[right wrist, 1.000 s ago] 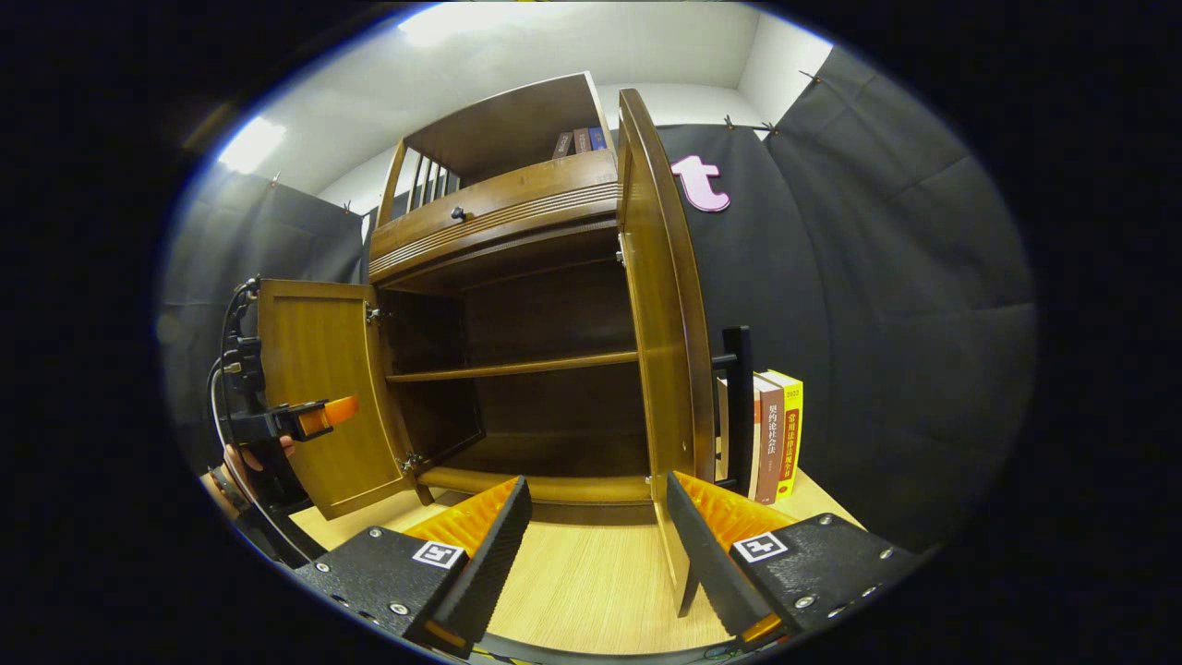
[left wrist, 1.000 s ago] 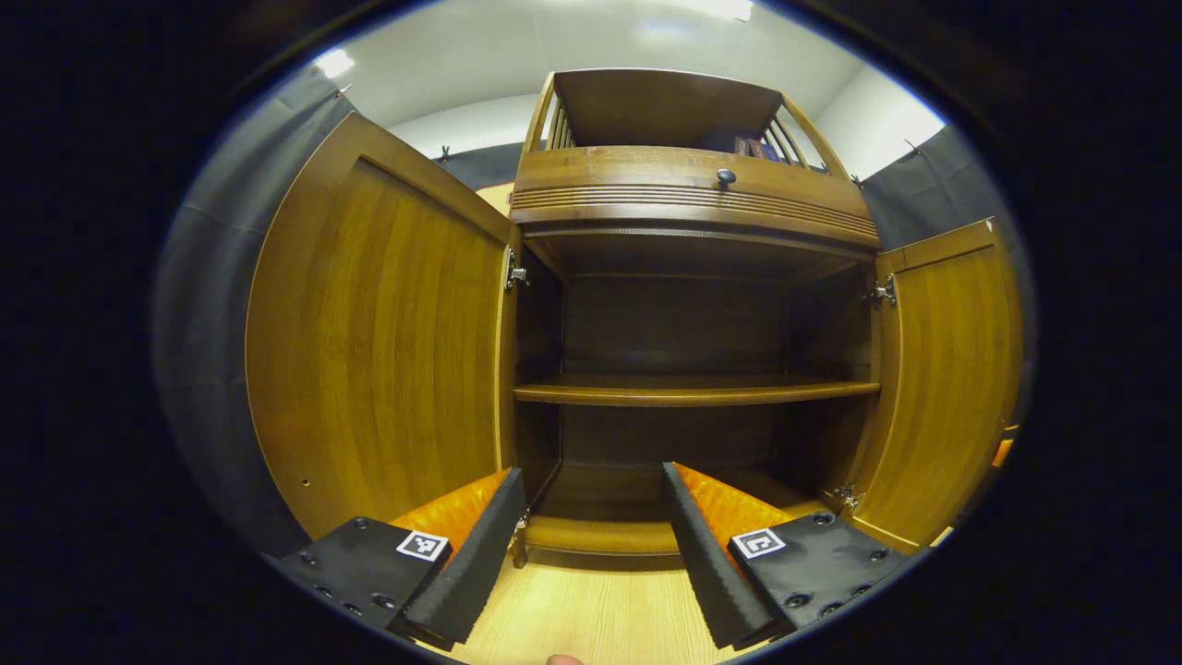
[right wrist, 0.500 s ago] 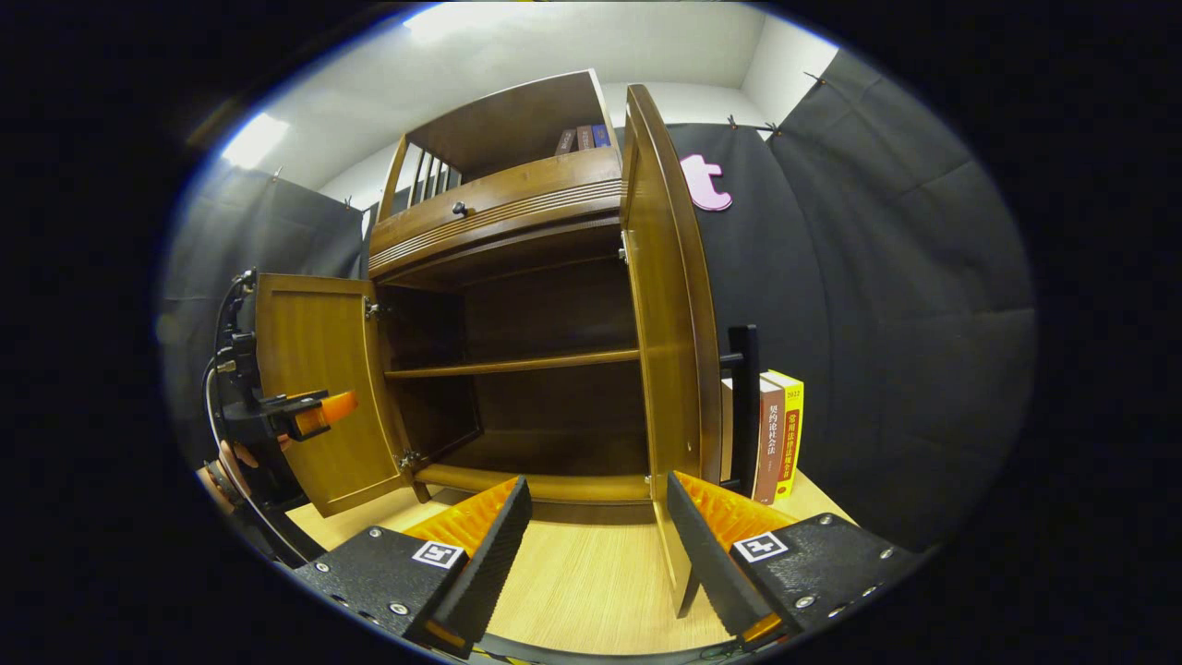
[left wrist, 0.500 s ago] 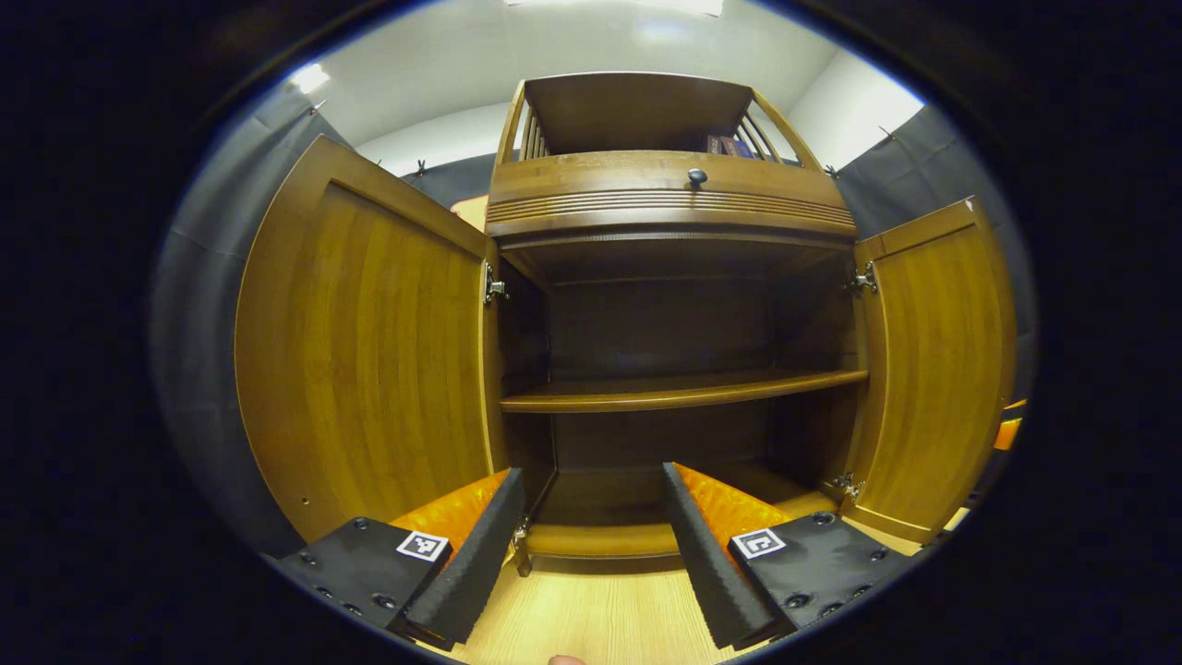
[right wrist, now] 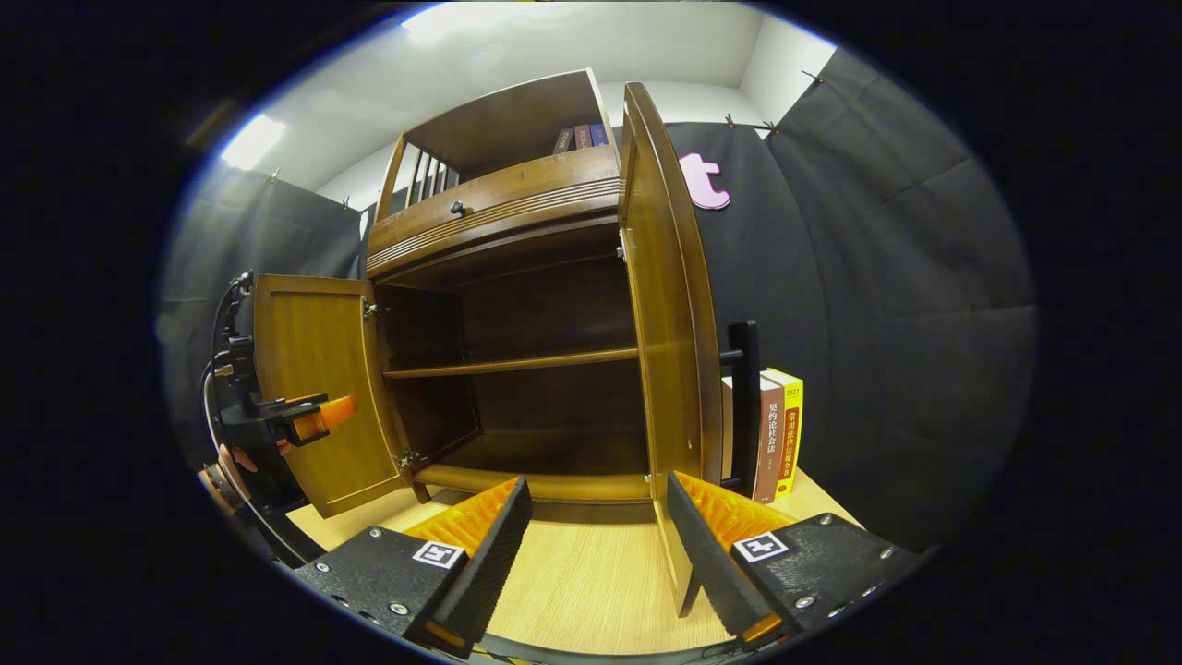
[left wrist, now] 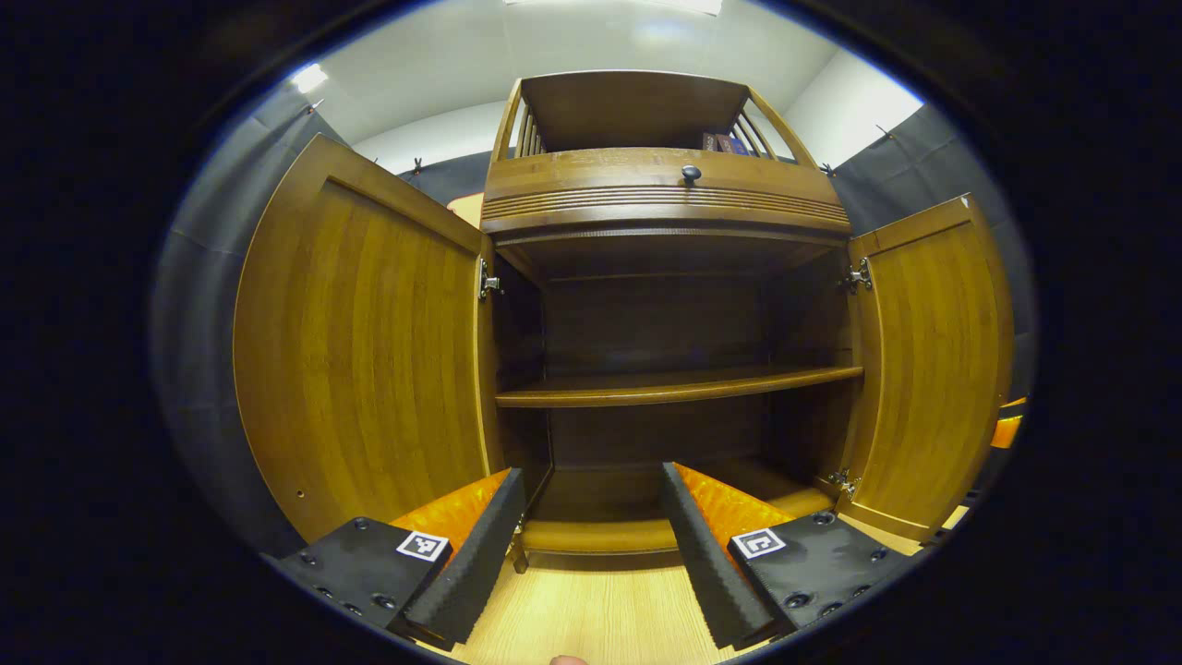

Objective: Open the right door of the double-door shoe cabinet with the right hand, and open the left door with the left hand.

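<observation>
Both views are drifting only slightly since a second ago; the shoe cabinet (left wrist: 665, 305) is sitting a touch more centred in the left gripper view, doors unchanged. Left door (left wrist: 360, 342) is standing wide open at 9 o'clock, right door (left wrist: 933, 360) at 3 o'clock. Left gripper (left wrist: 591, 545) is hovering at 6 o'clock, jaws wide, gripping nothing. Right gripper (right wrist: 596, 545) is hanging likewise, jaws wide, beside the right door's edge (right wrist: 669, 314). Books (right wrist: 776, 434) are standing at 3 o'clock on the table (right wrist: 582, 582).
</observation>
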The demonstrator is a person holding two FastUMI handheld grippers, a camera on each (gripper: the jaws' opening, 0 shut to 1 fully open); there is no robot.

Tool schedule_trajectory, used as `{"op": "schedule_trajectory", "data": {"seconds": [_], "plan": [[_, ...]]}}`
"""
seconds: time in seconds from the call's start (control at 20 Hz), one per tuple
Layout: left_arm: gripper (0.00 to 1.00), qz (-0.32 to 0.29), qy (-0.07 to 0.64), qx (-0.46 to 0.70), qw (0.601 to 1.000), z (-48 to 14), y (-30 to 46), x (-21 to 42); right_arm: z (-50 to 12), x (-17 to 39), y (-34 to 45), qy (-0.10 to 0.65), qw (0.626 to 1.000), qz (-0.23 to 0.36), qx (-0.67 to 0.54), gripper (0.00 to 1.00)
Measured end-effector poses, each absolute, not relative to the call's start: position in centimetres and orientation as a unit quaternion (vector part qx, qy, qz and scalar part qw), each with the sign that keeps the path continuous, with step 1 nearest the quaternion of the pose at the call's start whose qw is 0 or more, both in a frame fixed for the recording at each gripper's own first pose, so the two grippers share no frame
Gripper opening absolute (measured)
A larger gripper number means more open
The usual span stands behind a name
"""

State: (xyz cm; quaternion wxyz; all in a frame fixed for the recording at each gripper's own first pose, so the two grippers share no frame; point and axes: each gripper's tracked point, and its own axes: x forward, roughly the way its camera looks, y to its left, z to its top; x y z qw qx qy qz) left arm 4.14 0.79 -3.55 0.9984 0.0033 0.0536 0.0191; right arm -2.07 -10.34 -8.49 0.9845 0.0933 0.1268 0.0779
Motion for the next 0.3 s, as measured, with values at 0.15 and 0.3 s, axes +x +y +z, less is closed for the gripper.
{"op": "schedule_trajectory", "data": {"seconds": [0.15, 0.3], "plan": [[0.95, 0.024, 0.055, 0.002, 0.998, -3.63, 1.31, 4.15, -8.56, -2.15, -10.29, 0.129, 0.984, 0.078, 0.089, 0.9], [0.95, 0.027, 0.053, -0.002, 0.998, -3.54, 1.6, 4.11, -8.62, -2.03, -10.33, 0.13, 0.984, 0.079, 0.09, 0.91]]}}
